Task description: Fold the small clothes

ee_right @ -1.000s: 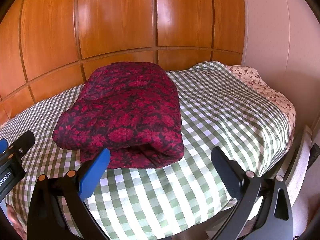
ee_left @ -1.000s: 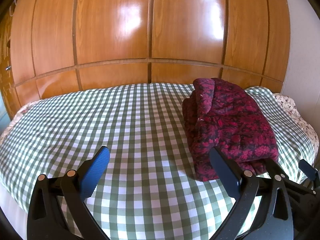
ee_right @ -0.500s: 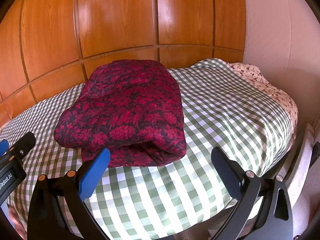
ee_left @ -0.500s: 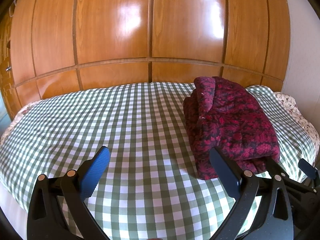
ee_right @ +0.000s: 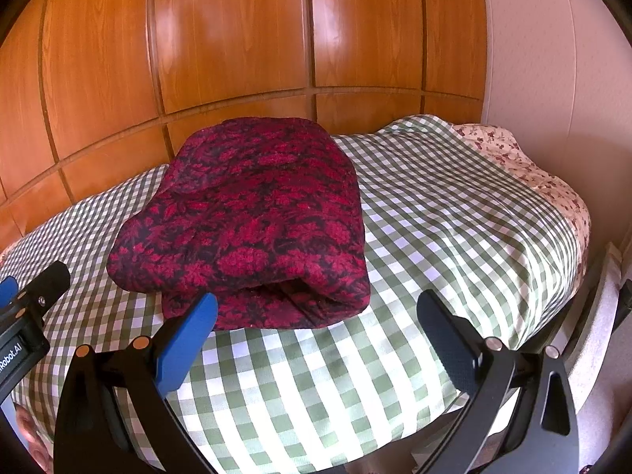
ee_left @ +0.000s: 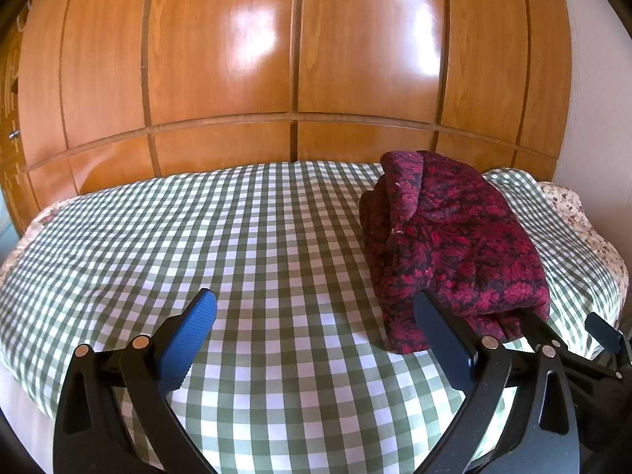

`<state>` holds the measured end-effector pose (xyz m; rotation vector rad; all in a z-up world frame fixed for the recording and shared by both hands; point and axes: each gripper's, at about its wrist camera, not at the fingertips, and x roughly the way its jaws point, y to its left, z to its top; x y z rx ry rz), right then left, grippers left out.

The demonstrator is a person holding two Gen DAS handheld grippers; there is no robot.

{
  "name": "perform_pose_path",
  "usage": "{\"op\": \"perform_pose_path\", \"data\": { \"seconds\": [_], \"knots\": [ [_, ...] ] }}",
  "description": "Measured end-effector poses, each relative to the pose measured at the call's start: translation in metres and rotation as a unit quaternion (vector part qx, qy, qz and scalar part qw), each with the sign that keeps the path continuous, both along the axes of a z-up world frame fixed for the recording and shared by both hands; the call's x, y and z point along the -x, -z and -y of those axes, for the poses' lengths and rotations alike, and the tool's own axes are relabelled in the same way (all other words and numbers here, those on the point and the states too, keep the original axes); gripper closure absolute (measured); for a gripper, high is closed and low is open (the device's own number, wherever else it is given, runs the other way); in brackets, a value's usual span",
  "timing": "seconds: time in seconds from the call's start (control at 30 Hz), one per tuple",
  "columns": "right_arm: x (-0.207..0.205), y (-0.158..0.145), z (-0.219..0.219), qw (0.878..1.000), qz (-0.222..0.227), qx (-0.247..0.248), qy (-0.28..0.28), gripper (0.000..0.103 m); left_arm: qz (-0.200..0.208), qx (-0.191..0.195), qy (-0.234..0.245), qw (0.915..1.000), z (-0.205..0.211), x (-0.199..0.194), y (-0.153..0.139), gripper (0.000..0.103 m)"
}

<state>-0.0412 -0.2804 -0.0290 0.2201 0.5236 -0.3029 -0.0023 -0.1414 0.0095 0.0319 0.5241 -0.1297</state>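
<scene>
A dark red flower-patterned garment (ee_left: 454, 245) (ee_right: 252, 221) lies folded into a thick bundle on the green-checked bedcover (ee_left: 237, 245) (ee_right: 442, 213). In the left wrist view it sits to the right, just beyond the right finger. My left gripper (ee_left: 312, 308) is open above bare cover, with nothing between its fingers. My right gripper (ee_right: 316, 308) is open too, hanging just short of the bundle's near folded edge, its blue left finger (ee_right: 185, 335) overlapping that edge in the picture. The other gripper's body (ee_right: 27, 316) shows at the left edge of the right wrist view.
A glossy wooden wardrobe wall (ee_left: 296, 59) (ee_right: 237, 39) rises right behind the bed. A flowered sheet (ee_right: 533, 170) shows at the bed's right end beside a pale wall (ee_right: 553, 59). The bed edge drops off near the right gripper.
Both grippers have drawn back slightly toward me and away from the garment. The garment lies still and both grippers stay open.
</scene>
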Motion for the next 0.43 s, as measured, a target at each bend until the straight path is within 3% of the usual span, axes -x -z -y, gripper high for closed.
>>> {"op": "perform_pose_path", "data": {
  "seconds": [0.2, 0.43],
  "knots": [
    [-0.003, -0.011, 0.020, 1.000, 0.024, -0.016, 0.007, 0.002, -0.018, 0.013, 0.000, 0.9997, -0.007, -0.009, 0.005, 0.004],
    [-0.048, -0.007, 0.108, 0.994, 0.000, -0.077, 0.076, 0.002, -0.063, 0.017, -0.023, 0.9976, -0.026, -0.034, 0.026, 0.004]
  ]
}}
